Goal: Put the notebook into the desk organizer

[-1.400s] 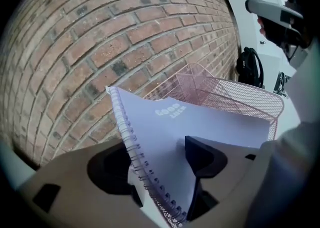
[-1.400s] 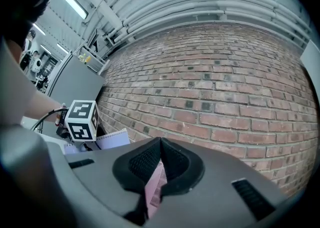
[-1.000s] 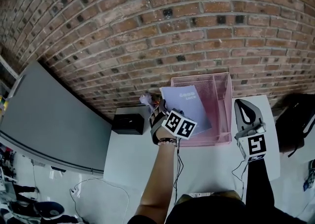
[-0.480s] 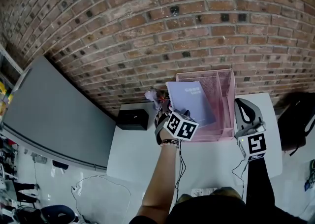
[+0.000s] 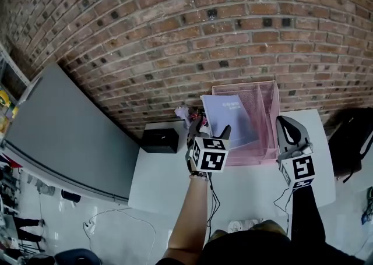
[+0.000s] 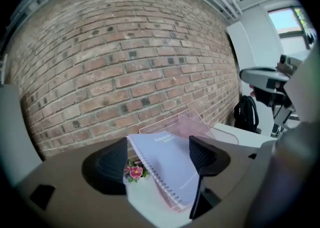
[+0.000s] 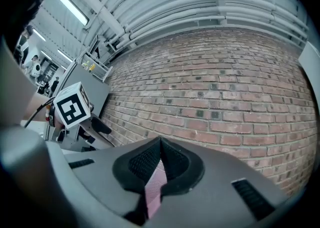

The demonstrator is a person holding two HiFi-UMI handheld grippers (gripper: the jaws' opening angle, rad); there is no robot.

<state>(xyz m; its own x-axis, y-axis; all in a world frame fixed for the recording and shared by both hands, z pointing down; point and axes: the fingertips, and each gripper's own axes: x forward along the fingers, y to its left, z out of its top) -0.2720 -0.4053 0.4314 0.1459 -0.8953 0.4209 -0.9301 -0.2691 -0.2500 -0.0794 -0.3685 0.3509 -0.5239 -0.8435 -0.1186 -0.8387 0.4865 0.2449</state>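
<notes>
A lavender spiral notebook [image 5: 229, 119] lies tilted in the pink mesh desk organizer [image 5: 267, 115], its near edge sticking out over the organizer's front left. In the left gripper view the notebook [image 6: 167, 164] leans on the organizer [image 6: 192, 123] beyond the jaws. My left gripper [image 5: 207, 131] is open and just short of the notebook's near corner; its jaws [image 6: 159, 147] stand wide apart with nothing gripped. My right gripper [image 5: 289, 131] hovers to the right of the organizer with its jaws pressed together [image 7: 160, 159] and empty.
A small pot of pink flowers [image 5: 183, 110] and a black box [image 5: 160, 140] sit at the back left of the white table [image 5: 169, 182]. The brick wall [image 5: 204, 42] is right behind the organizer. A grey panel [image 5: 64, 135] stands left, a black backpack [image 5: 349, 141] right.
My left gripper has let go of the notebook and drawn back toward me, its cube turned. The notebook stays leaning in the organizer. The right gripper has barely moved.
</notes>
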